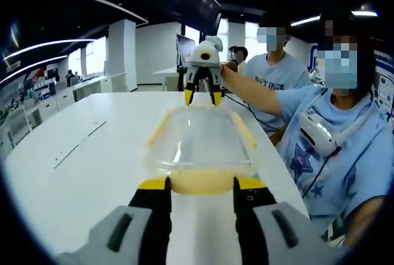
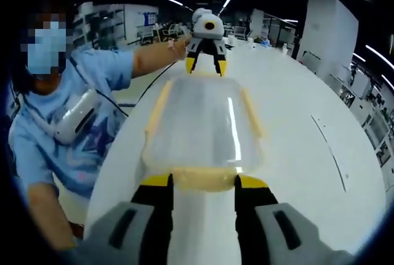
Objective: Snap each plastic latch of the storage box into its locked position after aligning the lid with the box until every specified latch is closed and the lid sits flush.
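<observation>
In the left gripper view, the clear plastic storage box with its transparent lid (image 1: 200, 145) sits on the white table (image 1: 92, 148) at the centre. A pale yellow latch (image 1: 200, 182) on the near end lies between the yellow tips of the left gripper (image 1: 200, 185), whose black jaws stand parted about as wide as that latch; whether the tips touch it cannot be told. Yellow strips run along the lid's long sides at 10 and 2 o'clock. At 12 o'clock the right gripper (image 1: 203, 95) points down at the far end, its jaws apart; the far latch is hard to make out behind the glare. A person in a light blue shirt (image 1: 345, 148) sits at 3 o'clock, cut off by the edge, with a second person behind.

In the right gripper view, the same box (image 2: 200, 126) lies at the centre, its lid glinting. The right gripper (image 2: 202, 182) has its jaws spread on either side of the near yellow latch (image 2: 202, 179), contact unclear. The left gripper (image 2: 205, 63) hangs at 12 o'clock over the far end, jaws apart. The person (image 2: 68, 129) sits at 9 o'clock.
</observation>
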The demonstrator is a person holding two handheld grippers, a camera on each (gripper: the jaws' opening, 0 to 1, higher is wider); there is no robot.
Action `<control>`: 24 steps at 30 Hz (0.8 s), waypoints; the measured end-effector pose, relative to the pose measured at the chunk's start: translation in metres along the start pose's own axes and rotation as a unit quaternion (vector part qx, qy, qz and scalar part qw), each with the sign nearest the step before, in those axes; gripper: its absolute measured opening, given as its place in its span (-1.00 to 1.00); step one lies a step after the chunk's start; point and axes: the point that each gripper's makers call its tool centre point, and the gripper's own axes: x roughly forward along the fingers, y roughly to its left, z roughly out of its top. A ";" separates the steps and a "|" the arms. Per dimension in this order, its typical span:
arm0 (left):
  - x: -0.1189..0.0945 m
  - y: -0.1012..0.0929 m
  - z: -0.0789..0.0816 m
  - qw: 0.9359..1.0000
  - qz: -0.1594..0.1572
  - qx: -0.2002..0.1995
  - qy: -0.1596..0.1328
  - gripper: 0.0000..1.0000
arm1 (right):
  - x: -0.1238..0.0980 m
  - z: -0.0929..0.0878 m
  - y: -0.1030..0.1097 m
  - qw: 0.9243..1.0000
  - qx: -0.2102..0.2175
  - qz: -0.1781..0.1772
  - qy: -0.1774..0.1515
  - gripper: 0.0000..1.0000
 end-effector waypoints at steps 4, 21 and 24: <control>-0.001 0.000 -0.003 1.000 0.000 0.000 0.004 -0.23 | 0.002 0.000 0.002 1.000 -0.001 0.000 0.006 -0.25; -0.003 0.012 -0.013 1.000 0.000 0.004 0.017 -0.23 | 0.008 -0.007 -0.001 0.999 -0.003 -0.010 0.036 -0.24; -0.002 0.011 -0.014 1.000 -0.002 0.002 0.013 -0.23 | 0.009 -0.007 0.000 0.999 -0.001 -0.009 0.034 -0.24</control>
